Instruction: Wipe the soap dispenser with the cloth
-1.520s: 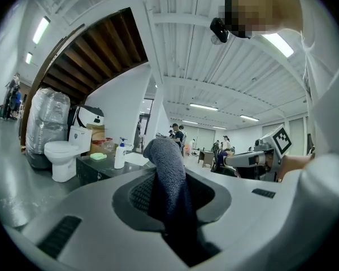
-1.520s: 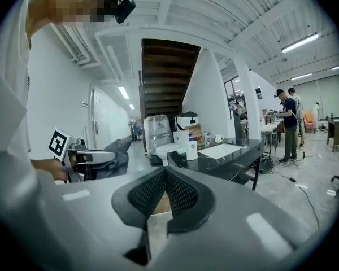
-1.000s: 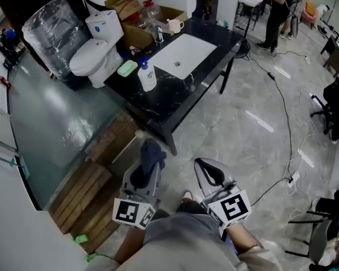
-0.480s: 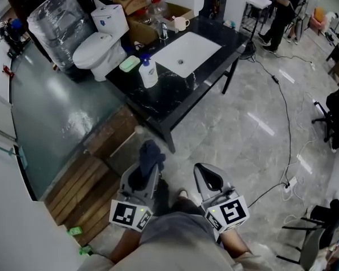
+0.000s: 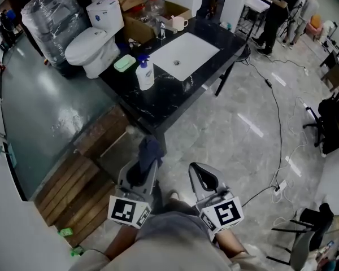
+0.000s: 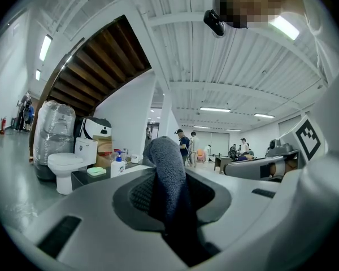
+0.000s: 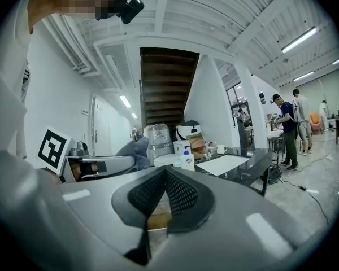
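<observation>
Terry cloth (image 5: pixel 149 151), dark blue-grey, nubbly pile: one bunched fold, clamped between the jaws of the left gripper (image 5: pixel 142 171), with its loose end standing up past the tips. Right gripper (image 5: pixel 203 176): jaws pressed together, mesh pads meeting, nothing held. Both were carried roughly level over the pale stone floor, short of the counter.

Soap dispenser (image 5: pixel 144 74): white plastic bottle with rounded shoulders, a blue pump head and a printed label. It stood upright on the glossy black veined counter (image 5: pixel 158 106), between a pale green soap dish (image 5: pixel 125 64) and the white rectangular basin (image 5: pixel 183 54), and well apart from both grippers.

Step in hand, as judged: the approach, with no wiping begun.

Handling notes, as judged:
- The bottle looked light and the counter slick, so a sideways push from the cloth could slide or tip it.
- The empty right gripper would best steady the pump neck or shoulder.
- The cloth's free end, not the hard jaw tips, should meet the plastic.
- Strokes should run down the curved body.
</observation>
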`<state>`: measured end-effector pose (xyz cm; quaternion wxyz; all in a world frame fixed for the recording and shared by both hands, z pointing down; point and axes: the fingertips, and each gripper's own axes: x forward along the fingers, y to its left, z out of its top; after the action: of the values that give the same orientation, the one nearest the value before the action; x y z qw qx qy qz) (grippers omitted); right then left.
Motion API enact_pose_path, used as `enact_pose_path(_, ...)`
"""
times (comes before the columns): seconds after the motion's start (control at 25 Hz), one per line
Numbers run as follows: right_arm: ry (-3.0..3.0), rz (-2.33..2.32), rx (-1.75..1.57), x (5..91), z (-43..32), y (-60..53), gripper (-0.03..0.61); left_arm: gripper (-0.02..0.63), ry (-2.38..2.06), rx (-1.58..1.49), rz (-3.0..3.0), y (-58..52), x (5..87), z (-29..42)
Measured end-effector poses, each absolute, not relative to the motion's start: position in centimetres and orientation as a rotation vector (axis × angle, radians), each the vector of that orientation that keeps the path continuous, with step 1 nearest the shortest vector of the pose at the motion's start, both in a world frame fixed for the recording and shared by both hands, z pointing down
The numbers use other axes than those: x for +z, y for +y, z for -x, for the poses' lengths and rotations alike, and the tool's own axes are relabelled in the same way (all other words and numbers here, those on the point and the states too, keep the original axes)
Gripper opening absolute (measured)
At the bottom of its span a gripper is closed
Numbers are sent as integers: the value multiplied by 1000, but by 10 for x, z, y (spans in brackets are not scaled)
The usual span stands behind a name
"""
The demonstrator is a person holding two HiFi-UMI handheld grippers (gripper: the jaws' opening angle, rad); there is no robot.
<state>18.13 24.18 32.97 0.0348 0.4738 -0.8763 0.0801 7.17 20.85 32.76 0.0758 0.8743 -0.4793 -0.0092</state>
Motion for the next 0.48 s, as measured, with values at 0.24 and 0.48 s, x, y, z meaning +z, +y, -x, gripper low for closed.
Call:
enact_pose_path(0.24, -2692, -1407, 211, 329, -153, 196, 0, 91, -1463, -13, -2605, 166, 332, -57)
enact_pose_path(0.48, -2671, -1398, 178, 331, -132, 144, 0, 91, -1435, -9, -2609, 121, 335, -46)
